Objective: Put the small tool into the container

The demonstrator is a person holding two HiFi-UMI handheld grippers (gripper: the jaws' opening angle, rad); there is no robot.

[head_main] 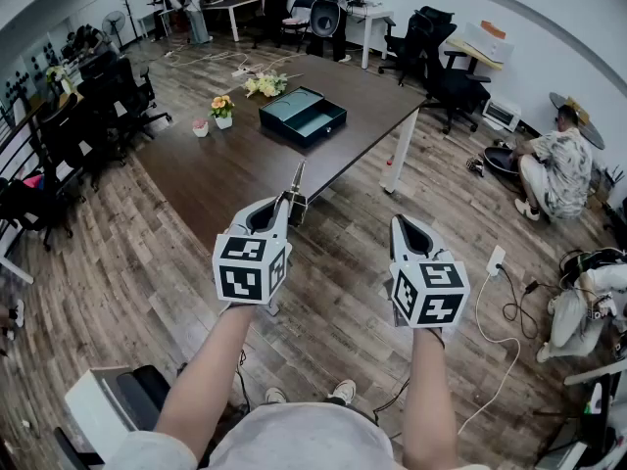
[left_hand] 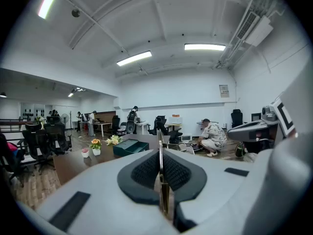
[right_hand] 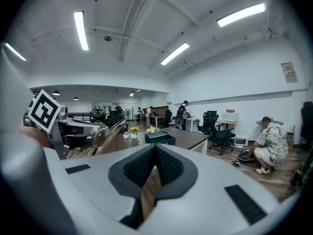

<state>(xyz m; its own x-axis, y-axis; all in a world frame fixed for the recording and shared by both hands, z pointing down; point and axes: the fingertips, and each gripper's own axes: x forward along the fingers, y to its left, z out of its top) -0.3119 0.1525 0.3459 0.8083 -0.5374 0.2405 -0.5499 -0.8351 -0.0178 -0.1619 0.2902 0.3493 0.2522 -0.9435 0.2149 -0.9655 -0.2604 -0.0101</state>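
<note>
A thin, pointed metal tool [head_main: 297,178] sticks forward out of my left gripper [head_main: 286,204], which is shut on it. In the left gripper view the tool [left_hand: 160,142] stands on edge between the black pads [left_hand: 142,170]. An open dark teal box [head_main: 302,116] lies on the brown table [head_main: 225,169], well ahead of both grippers; it also shows in the left gripper view [left_hand: 128,146] and the right gripper view [right_hand: 159,138]. My right gripper [head_main: 403,225] is held level beside the left one over the wooden floor. Its pads [right_hand: 168,168] meet with nothing between them.
A flower pot [head_main: 222,108], a small pink pot [head_main: 200,127] and a bouquet [head_main: 265,84] stand on the table beyond the box. Black office chairs [head_main: 118,96] line the left. A person [head_main: 554,169] crouches on the floor at right, near cables [head_main: 490,311].
</note>
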